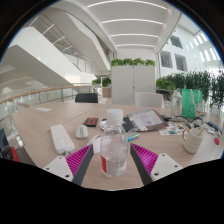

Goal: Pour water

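**Jaws bracket an upright water bottle, cup off to the right**

Jaws of the hand-held gripper (113, 160) reach forward over a pale round bench (45, 125), and a clear plastic water bottle with a white cap (114, 145) stands upright between them. Its long axis is vertical, cap up. The magenta pads (80, 160) sit at either side of the bottle's lower body. Whether both press on it or a thin gap remains cannot be told from this view, so the grip is uncertain.

A pale rounded cup (193, 138), the likely vessel for pouring, sits on the bench ahead and well to the right of the bottle. Behind that is a tall green container (188, 102). The pour would seem to need a carry rightward, then a tilt of the bottle's neck toward the cup.

Papers and small items (150, 120) lie beyond the bottle. A white rectangular object (62, 138) lies to its left.
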`<state>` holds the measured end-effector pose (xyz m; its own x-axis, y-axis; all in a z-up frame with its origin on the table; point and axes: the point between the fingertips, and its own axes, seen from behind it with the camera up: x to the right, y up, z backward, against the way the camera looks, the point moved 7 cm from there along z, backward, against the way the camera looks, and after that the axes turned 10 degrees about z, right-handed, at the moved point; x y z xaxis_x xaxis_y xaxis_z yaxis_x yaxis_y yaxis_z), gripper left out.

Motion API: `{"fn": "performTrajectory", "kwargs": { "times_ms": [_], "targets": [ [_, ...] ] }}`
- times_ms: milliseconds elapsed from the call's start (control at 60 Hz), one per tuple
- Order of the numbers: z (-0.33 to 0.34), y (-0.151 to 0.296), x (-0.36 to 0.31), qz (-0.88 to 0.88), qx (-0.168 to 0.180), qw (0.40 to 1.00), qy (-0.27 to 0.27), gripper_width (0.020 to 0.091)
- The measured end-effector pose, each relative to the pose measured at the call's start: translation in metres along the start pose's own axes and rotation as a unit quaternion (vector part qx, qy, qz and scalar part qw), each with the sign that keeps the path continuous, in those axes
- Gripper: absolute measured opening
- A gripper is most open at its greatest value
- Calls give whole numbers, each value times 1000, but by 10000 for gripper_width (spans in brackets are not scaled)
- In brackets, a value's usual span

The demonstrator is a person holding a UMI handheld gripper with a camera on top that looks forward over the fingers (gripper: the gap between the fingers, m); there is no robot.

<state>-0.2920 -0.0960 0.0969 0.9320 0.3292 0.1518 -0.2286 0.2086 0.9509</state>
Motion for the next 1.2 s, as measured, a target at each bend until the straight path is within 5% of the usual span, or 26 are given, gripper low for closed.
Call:
{"fn": "performTrajectory", "kwargs": {
  "times_ms": [150,183,217,450,600,783,1000,1100,1200],
  "targets": [
    [-34,-3,-5,-8,6,1000,7,817],
    [-39,-5,-5,-7,4,1000,9,715],
    [-42,-7,-1,-6,-1,1000,1,503],
    [-39,-11,7,-14,-11,1000,-11,323],
    [-39,-4,14,-39,-36,998,21,321],
    [-28,76,99,-225,10,974,31,322],
    [-39,59,215,-580,4,813,42,320],
    [-46,52,227,-736,6,672,76,318],
    [-42,61,244,-850,52,508,130,319]
  ]
}}
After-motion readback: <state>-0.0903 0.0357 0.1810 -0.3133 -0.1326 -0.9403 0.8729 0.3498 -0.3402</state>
